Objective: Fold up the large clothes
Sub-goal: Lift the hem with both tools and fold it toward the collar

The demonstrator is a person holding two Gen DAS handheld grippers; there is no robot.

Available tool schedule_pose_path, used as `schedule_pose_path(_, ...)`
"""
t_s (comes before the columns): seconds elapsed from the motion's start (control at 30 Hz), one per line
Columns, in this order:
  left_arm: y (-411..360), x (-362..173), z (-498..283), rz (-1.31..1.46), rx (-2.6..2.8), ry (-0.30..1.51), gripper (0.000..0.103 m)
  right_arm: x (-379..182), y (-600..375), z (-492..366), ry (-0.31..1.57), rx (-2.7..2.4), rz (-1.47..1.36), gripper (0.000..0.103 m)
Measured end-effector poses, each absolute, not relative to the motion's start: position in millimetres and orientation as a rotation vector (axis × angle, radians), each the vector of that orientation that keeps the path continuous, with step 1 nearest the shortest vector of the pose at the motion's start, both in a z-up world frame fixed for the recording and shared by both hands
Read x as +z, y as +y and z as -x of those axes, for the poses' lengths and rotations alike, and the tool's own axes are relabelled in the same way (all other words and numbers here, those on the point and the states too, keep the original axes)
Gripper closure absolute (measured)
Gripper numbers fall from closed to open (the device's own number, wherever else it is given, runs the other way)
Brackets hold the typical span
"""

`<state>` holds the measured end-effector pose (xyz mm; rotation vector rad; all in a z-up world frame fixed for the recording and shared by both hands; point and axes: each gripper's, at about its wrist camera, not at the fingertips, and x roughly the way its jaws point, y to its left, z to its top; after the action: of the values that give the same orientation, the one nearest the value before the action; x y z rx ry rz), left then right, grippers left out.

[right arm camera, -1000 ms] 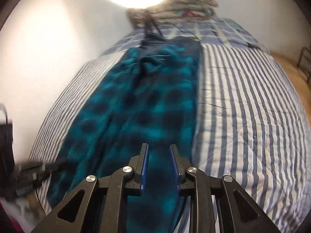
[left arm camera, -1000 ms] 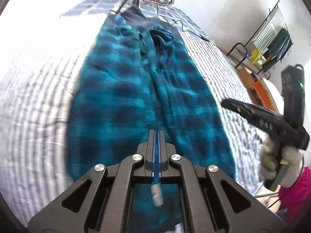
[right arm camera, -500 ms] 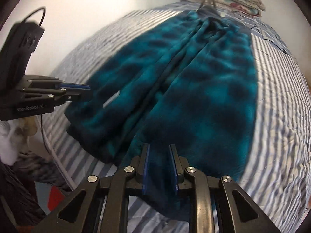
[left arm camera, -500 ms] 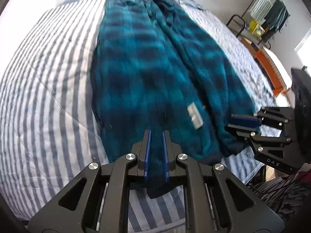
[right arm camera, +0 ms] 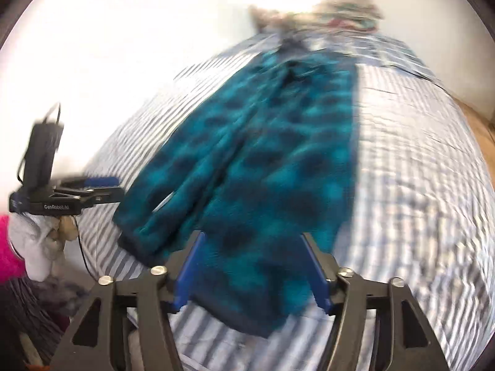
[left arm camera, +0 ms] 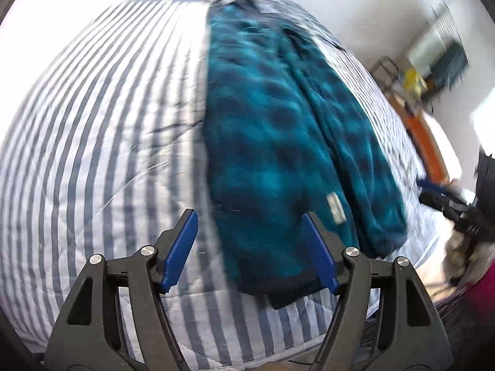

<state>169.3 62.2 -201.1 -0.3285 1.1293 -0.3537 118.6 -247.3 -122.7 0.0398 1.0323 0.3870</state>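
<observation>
Striped quilted bed [left arm camera: 102, 130] bears fleecy teal plaid trousers [left arm camera: 269, 142], lying flat.

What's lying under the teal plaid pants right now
The teal plaid pants lie flat on the blue-and-white striped bedspread, which shows on both sides and past the cuffs. Anything directly beneath the fabric is covered and cannot be seen.

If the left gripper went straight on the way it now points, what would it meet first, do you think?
Most likely the teal plaid fleece garment near its dark hem, lying on the striped bedspread. The left gripper has nothing between its opening fingers, though blur leaves depth uncertain.
</observation>
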Motion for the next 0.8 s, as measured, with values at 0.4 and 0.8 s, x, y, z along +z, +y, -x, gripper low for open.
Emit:
schedule_pose_path(0.4,78,-256,-189,0.691,-0.464,1.333,0.032,-195,-299,-151,1.288,0.503,-0.365,0.035)
schedule_pose_path(0.8,52,-258,-184,0.671,-0.536,1.392,0.053,-212,-264,-163,1.338,0.697,-0.429,0.051)
